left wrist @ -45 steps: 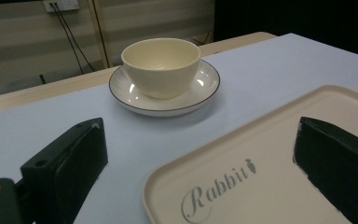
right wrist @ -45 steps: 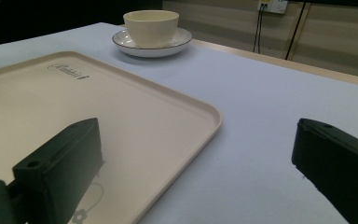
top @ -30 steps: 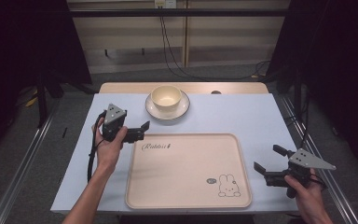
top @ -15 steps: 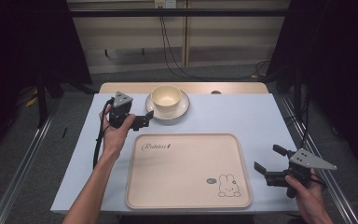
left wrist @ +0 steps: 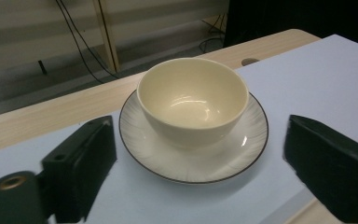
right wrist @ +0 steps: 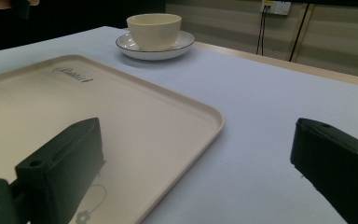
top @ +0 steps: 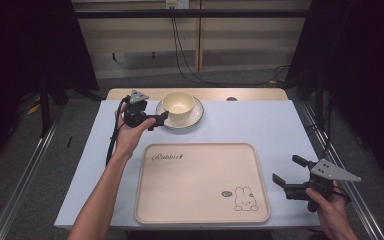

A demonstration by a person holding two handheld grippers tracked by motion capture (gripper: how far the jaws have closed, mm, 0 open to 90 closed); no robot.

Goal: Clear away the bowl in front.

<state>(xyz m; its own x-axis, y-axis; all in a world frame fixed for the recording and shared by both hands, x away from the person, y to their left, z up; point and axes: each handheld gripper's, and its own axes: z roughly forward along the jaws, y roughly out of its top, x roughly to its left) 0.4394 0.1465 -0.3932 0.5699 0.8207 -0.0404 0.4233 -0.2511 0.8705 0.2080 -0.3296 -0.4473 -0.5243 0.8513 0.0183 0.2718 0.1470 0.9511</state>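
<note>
A cream bowl [top: 178, 104] [left wrist: 192, 100] [right wrist: 154, 30] sits on a white saucer [top: 196, 116] [left wrist: 235, 154] [right wrist: 133, 48] with a dark rim at the back of the table. My left gripper [top: 158, 120] [left wrist: 200, 175] is open just left of the saucer, its jaws spread wide on either side of the near rim, touching nothing. A beige tray [top: 200, 185] [right wrist: 74, 107] with a rabbit drawing lies at the table's front middle. My right gripper [top: 287, 171] [right wrist: 196, 172] is open beside the tray's right edge, near its front corner, holding nothing.
A pale blue mat [top: 260, 125] covers the table, with a strip of bare wood [top: 250, 94] along the back edge. Metal rails [top: 25, 170] run along both sides of the table. Cables [top: 180, 45] hang down behind it.
My left gripper has moved away from the tray's back left corner towards the back of the table and now faces the saucer. The right gripper has stayed put.
</note>
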